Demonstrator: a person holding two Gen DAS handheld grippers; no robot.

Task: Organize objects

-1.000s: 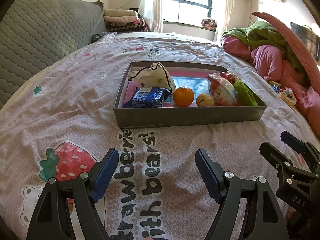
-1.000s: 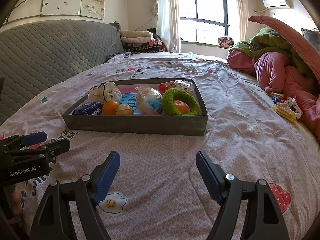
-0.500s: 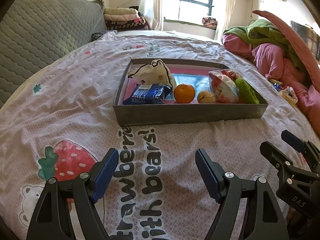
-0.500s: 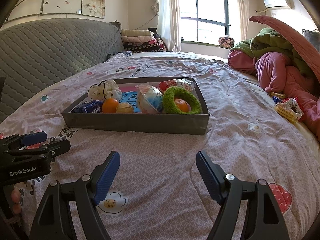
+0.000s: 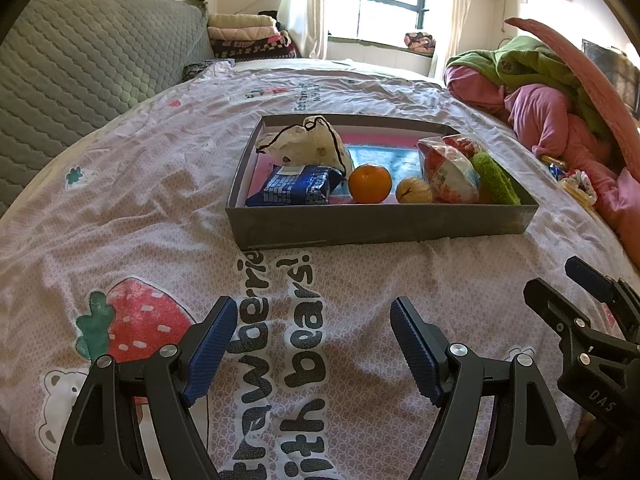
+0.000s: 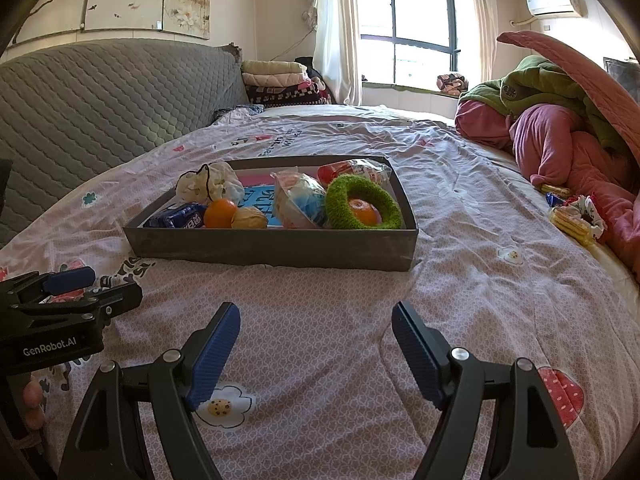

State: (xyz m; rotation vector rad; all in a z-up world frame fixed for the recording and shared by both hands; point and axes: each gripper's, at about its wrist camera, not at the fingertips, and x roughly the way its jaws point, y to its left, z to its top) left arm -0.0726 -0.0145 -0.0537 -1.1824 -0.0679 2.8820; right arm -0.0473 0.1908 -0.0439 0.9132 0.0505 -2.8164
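Note:
A dark grey tray (image 5: 360,226) (image 6: 272,246) sits on the bed ahead of both grippers. It holds a white drawstring pouch (image 5: 308,144), a blue snack pack (image 5: 294,190), an orange (image 5: 369,183), a walnut (image 5: 413,191), a plastic snack bag (image 5: 448,174) and a green ring (image 6: 362,208) with a second orange (image 6: 361,211) inside it. My left gripper (image 5: 312,344) is open and empty above the bedsheet, short of the tray. My right gripper (image 6: 316,344) is open and empty too, beside the left one.
A grey quilted headboard (image 6: 100,96) runs along the left. Pink and green bedding (image 6: 560,120) is piled at the right, with small wrapped items (image 6: 576,216) beside it. Folded blankets (image 6: 276,82) are stacked near the window.
Both views have drifted slightly relative to the tray. The jaws stay open and the tray's contents have not moved.

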